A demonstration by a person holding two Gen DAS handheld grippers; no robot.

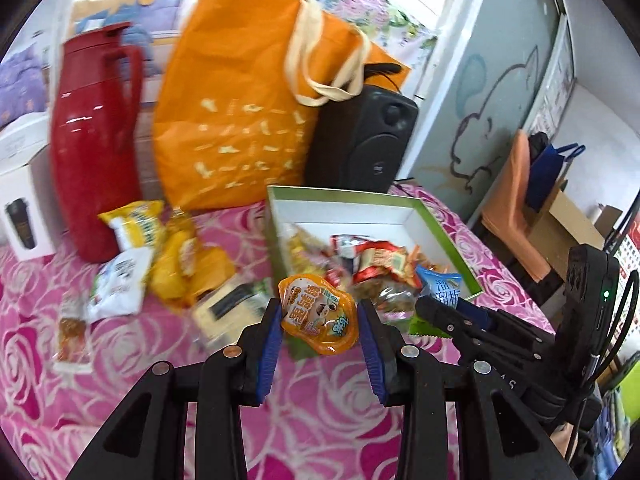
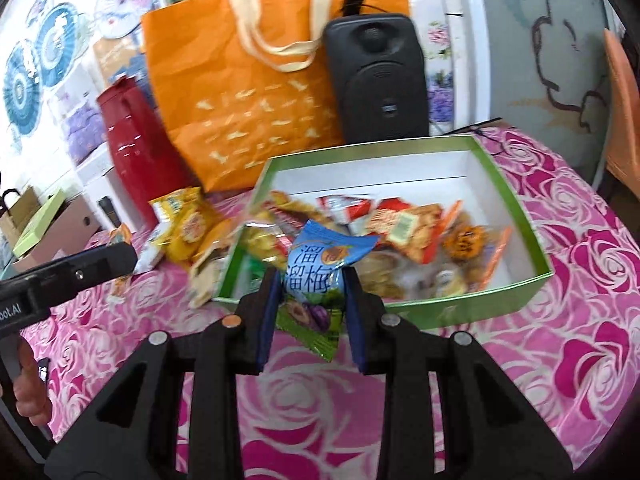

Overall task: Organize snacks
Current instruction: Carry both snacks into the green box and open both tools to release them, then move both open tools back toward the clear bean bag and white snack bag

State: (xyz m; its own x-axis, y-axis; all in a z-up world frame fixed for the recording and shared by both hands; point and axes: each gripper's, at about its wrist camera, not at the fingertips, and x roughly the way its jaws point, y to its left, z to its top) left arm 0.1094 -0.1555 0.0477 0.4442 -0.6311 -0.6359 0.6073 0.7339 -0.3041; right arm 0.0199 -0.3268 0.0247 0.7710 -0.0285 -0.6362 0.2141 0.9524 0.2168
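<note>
pink rose cloth (image 2: 560, 280): 1 green box (image 2: 516, 200), 2 grippers each holding 1 snack.

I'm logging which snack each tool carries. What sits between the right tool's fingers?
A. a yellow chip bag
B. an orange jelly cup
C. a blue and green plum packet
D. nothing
C: in the right wrist view the right tool pinches the blue and green plum packet, just in front of the green box.

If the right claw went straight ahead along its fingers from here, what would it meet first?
Probably the green box: its near wall lies just past the blue plum packet the right claw holds. If it clears the wall, the snacks inside; depth is unclear.
</note>
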